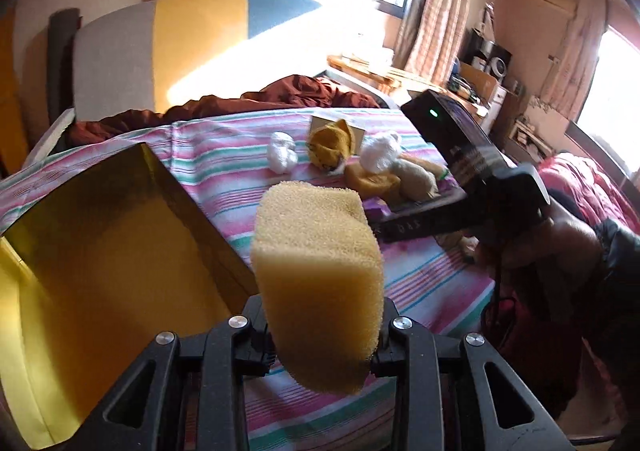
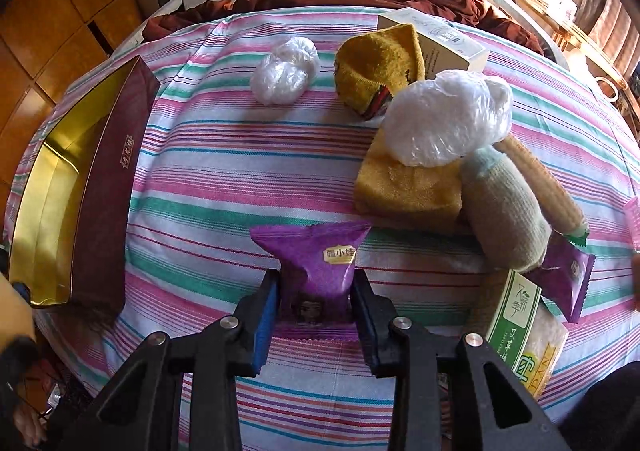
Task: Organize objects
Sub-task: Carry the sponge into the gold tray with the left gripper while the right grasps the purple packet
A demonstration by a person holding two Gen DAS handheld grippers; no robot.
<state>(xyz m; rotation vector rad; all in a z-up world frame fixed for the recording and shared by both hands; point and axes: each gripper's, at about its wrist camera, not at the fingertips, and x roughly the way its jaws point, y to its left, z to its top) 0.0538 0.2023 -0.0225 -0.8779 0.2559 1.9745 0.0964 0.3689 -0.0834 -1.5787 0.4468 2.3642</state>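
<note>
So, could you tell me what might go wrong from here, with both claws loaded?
1. The left claw pinches only the near end of the yellow sponge; most of it juts out, so it may flex or slip before reaching the gold-lined box.
2. The right claw squeezes the purple snack packet across its middle, so the contents might get crushed.
3. The plastic bag perches on the pile and could roll off.

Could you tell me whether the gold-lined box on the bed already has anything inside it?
No, in the right wrist view the gold-lined box shows only its bare shiny interior, while the purple snack packet sits in the right gripper.
</note>
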